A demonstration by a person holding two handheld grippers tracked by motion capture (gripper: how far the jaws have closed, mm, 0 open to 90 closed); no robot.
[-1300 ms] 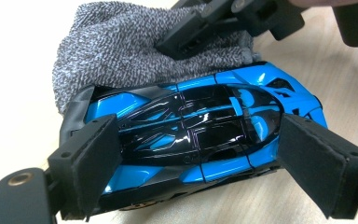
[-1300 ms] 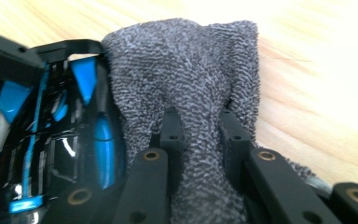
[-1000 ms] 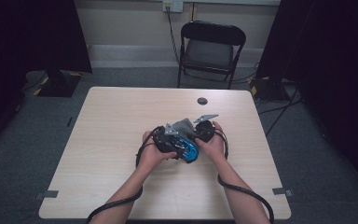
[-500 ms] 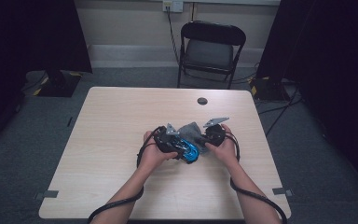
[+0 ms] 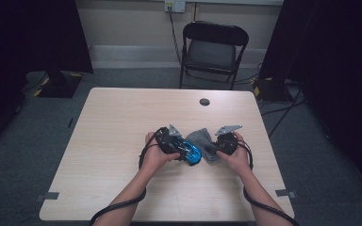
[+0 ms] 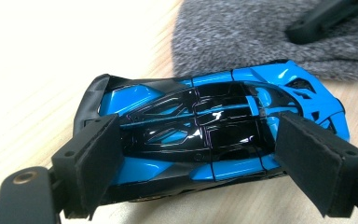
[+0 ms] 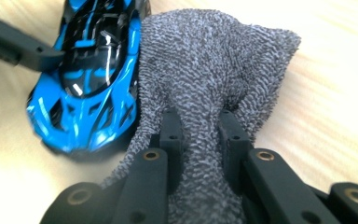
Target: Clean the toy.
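A: What's changed from above?
B: The right claw (image 5: 215, 149) has slid rightward with the grey cloth (image 5: 201, 139), away from the left claw (image 5: 187, 153). The blue toy car (image 5: 192, 154) sits mid-desk (image 5: 122, 122).
A: And the left claw's view?
B: Its pads (image 6: 95, 158) stand wide, bracketing the car (image 6: 205, 126) at each end; I can't tell whether they press it. The cloth (image 6: 242, 32) lies just behind.
A: The right claw's view?
B: The jaws are pinched tight on a bunched fold of cloth (image 7: 214, 84), with the car (image 7: 91, 79) touching its edge.

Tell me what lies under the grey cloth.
The grey cloth lies on the bare wooden table, beside the blue toy car. The right tool pinches a fold of it. Anything beneath the cloth is covered.
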